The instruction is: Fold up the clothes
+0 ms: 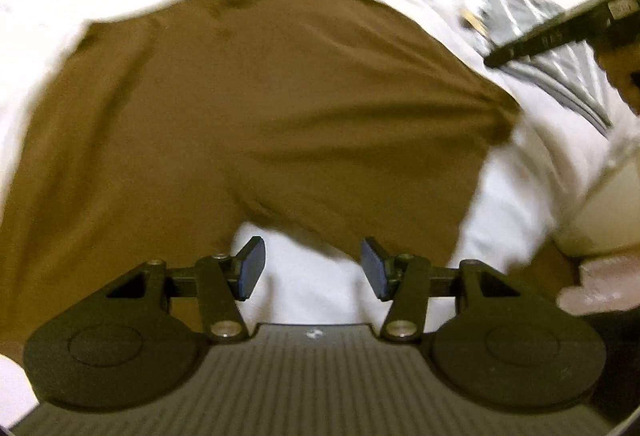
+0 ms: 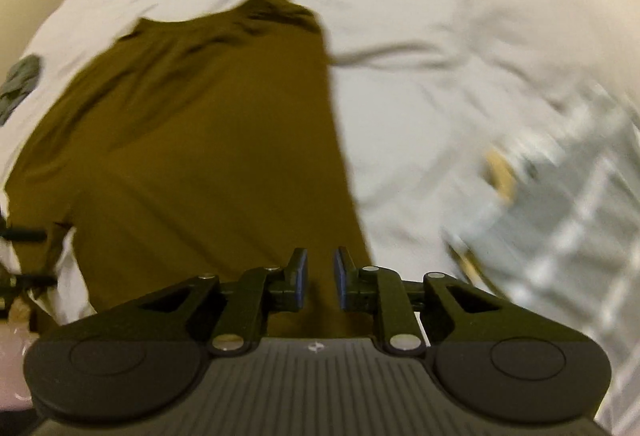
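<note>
Left wrist view: left tongs [image 1: 312, 268], spread wide, nothing between the blue pads [image 1: 253, 268]; they hover over a patch of white sheet [image 1: 312, 296] just below the near edge of the brown garment [image 1: 256, 108]. Garment: one, brown, lying fairly flat on the bed and filling the middle of the view; its near edge dips in a notch above the pads, and its right corner is bunched in folds. White sheet open on the right and along the top. Grey-and-white cloth [image 1: 560, 76], upper right, apart from the garment, with the right tongs [image 1: 496, 58] reaching in over it. Picture blurred. Right wrist view: right tongs [image 2: 320, 278], nearly closed with a narrow gap, over the garment's [image 2: 192, 156] near part; whether they pinch the cloth cannot be told. Garment's right edge runs straight up the view; bare sheet [image 2: 420, 96] beyond it. Pale checked cloth [image 2: 560, 216], far right, heavily blurred. Small grey cloth [image 2: 20, 84], left rim.
</note>
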The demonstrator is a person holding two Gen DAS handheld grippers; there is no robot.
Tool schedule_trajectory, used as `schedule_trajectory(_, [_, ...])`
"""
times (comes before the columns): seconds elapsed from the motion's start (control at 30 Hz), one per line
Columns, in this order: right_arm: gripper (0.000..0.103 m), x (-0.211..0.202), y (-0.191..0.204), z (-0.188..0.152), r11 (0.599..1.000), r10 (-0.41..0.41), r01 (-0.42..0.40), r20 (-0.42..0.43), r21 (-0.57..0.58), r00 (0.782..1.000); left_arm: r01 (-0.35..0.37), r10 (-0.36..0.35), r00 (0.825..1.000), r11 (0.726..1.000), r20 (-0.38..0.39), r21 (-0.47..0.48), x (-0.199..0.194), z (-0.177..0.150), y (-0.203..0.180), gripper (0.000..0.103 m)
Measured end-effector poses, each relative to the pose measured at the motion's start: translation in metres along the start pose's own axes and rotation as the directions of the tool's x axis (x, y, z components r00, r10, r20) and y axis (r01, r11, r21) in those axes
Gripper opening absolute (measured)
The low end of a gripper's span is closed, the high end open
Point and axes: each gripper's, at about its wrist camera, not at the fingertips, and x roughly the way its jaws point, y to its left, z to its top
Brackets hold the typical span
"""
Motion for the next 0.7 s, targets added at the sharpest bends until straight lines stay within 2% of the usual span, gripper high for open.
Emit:
schedule_trajectory(0.13, [0.019,0.014,0.028,0.042,0.998,0.032,-0.031,0.019,-0.059,0.999,-0.069,0.071,0.996,0.997,0.049,-0.035,-0.009,0.021,0.045,0.051])
schedule_trajectory(0.33, [0.021,0.035,0.051,0.096,0.997,0.041,-0.037,0.051,-0.066,0.998,-0.111,0.108,0.989,0.993,0.099,0.027,0.010,0.068,0.129,0.052])
schedule_trajectory(0.47, [0.025,0.064,0.058,0.128,0.996,-0.003,0.008,0.063,-0.089,0.998,-0.079,0.074,0.990,0.996,0.119,0.043,0.046,0.116,0.184,0.052])
schedule_trajectory(0.57, [0.026,0.098,0.048,0.158,0.998,-0.029,0.033,0.080,-0.049,0.996,-0.048,0.042,0.994,0.997,0.103,0.058,0.081,0.149,0.217,0.050])
schedule_trajectory(0.7, [0.026,0.141,0.031,0.193,0.999,-0.039,0.041,0.087,-0.026,0.995,-0.002,-0.002,0.996,0.999,0.086,0.045,0.120,0.177,0.248,0.046])
